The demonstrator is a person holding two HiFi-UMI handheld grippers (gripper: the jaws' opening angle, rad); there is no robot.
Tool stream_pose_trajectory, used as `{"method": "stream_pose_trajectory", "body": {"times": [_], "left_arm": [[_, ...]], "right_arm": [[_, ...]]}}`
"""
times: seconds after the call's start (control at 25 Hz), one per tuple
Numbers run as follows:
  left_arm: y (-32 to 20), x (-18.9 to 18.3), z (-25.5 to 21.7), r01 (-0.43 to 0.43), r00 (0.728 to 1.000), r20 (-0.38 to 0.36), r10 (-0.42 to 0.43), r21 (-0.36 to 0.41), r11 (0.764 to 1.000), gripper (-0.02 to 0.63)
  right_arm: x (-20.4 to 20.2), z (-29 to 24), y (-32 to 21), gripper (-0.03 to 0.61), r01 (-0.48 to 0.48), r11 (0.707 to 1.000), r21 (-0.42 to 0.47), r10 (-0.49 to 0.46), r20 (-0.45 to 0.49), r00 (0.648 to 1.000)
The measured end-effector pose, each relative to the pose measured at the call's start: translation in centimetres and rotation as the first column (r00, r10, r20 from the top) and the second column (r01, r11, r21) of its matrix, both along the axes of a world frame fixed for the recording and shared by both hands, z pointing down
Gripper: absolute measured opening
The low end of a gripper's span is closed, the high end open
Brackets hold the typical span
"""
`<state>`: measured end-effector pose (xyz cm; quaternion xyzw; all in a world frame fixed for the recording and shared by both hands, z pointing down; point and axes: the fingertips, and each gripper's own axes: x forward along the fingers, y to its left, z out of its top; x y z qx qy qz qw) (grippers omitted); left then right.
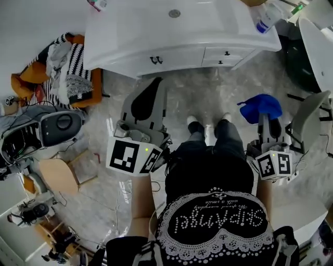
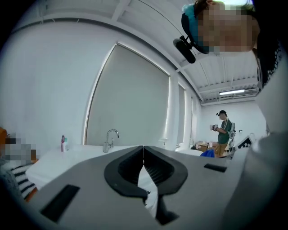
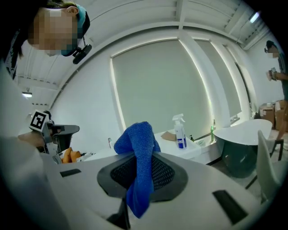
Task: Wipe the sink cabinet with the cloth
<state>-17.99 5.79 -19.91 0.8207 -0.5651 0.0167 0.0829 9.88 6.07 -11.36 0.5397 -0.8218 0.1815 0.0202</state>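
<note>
I am seeing the grey floor (image 1: 208, 96) carrying the sink cabinet (image 1: 130, 36) along the top of the frame, a spray bottle (image 1: 269, 16) standing at its upper-right corner

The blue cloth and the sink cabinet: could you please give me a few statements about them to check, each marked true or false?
1. The right gripper is shut on the blue cloth. True.
2. The left gripper grips a sponge. False: it is shut, with nothing in it.
3. The blue cloth is pressed against the sink cabinet. False: it is held apart from it, above the floor in front.
4. A spray bottle is on the sink cabinet's top. True.
</note>
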Motion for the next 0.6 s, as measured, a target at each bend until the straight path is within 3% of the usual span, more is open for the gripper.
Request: {"method": "stream_pose_trajectory", "body": {"times": [0.24, 0.44, 0.6], "left_arm": [[1.6, -0.2, 0.2, -0.008, 1.000, 0.014, 0.009, -0.017, 1.000, 0.005], [1.8, 2.6, 0.4, -0.019, 0.999, 0.046, 0.020, -0.028, 0.999, 0.006], [1.5, 6.1, -0.2, -0.033, 0.999, 0.018, 0.034, -0.017, 0.999, 0.005]], "right_arm": [[-1.5, -0.5, 0.2, 0.058, 0.060, 0.998, 0.002, -0.059, -0.006, 0.998], [-0.2, 0.1, 0.3, 0.058, 0.104, 0.994, -0.037, -0.105, -0.015, 0.994], [2.4, -0.6, 0.0, 0.058, 0.109, 0.992, -0.056, -0.110, -0.024, 0.994]]}}
